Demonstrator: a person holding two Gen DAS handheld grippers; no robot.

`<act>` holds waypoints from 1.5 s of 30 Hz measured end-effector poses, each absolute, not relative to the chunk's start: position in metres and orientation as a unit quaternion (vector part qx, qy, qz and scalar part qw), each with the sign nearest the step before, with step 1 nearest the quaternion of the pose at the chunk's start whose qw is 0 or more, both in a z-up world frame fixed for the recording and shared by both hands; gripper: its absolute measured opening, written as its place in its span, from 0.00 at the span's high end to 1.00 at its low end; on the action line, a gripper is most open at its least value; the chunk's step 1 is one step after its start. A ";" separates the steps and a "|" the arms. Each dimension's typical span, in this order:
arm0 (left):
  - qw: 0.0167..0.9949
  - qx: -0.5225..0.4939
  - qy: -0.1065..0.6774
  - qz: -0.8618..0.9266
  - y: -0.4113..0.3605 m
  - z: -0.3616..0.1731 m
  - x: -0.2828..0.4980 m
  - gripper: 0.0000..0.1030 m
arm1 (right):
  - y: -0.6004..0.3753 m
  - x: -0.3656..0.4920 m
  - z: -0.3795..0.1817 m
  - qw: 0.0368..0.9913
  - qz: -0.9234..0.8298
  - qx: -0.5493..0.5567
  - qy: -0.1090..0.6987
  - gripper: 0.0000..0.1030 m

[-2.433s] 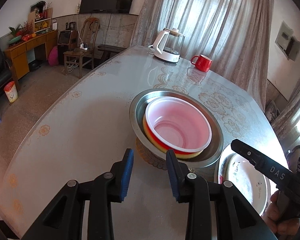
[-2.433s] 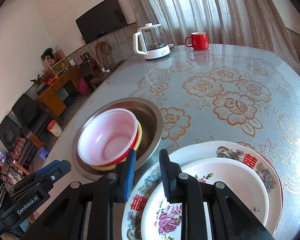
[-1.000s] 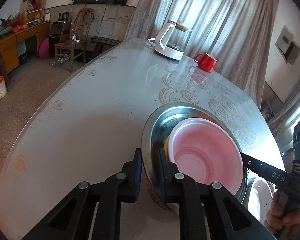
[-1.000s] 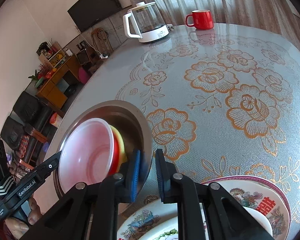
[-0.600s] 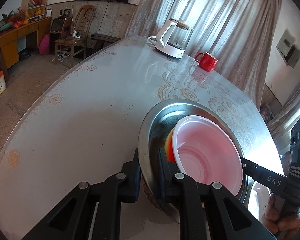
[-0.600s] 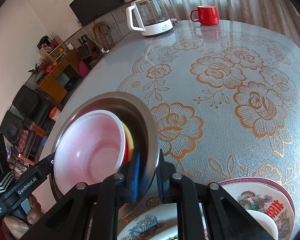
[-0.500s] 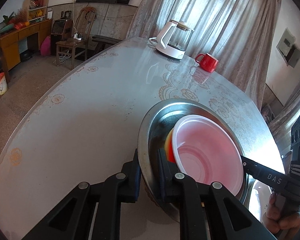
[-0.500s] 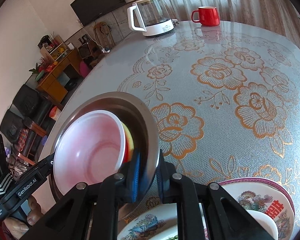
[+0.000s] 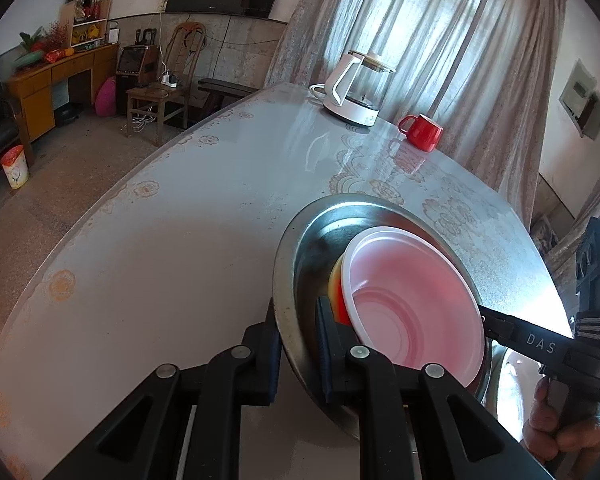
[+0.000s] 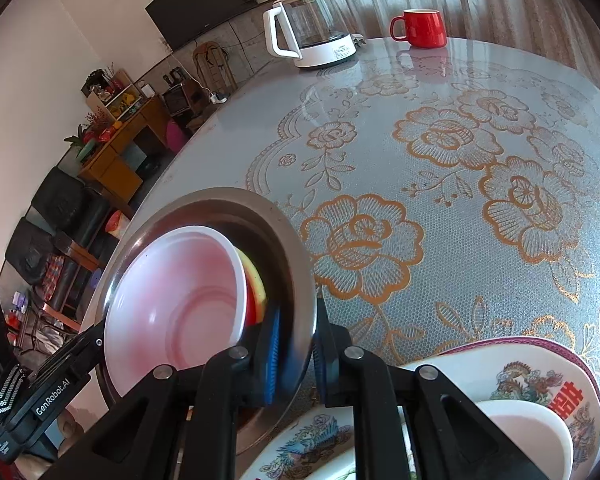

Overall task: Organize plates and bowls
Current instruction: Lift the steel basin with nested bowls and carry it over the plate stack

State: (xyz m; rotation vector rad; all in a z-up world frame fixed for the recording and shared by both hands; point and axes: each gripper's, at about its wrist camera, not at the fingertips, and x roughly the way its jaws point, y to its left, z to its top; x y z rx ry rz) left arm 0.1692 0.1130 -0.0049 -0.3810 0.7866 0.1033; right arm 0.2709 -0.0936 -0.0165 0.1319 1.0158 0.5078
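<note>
While both hand-held grippers [image 9: 298,334] [image 10: 296,344] clamp opposite rim edges, steel basin [image 9: 300,256] tilts, mouth toward right gripper.

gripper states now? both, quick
Left hand-held gripper: closed on the steel basin rim.
Right hand-held gripper: closed on the same basin's rim, opposite side.

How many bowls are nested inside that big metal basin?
3 show: a white bowl on top, a red bowl under it and a yellow bowl at the bottom, all inside the metal basin. More could be hidden beneath.
</note>
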 end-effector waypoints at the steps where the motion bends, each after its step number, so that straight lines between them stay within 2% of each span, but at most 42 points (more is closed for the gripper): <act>1: 0.905 -0.185 0.380 0.051 0.114 -0.004 0.168 0.85 | -0.093 0.270 -0.016 0.841 0.242 0.062 0.480 0.87; 28: 0.924 -0.191 0.329 0.047 0.109 0.031 0.104 0.85 | -0.092 0.226 0.005 0.843 0.276 0.075 0.455 0.87; 45: 0.935 -0.157 0.318 -0.021 0.050 0.057 0.093 0.85 | -0.158 0.188 0.029 0.868 0.243 0.103 0.421 0.87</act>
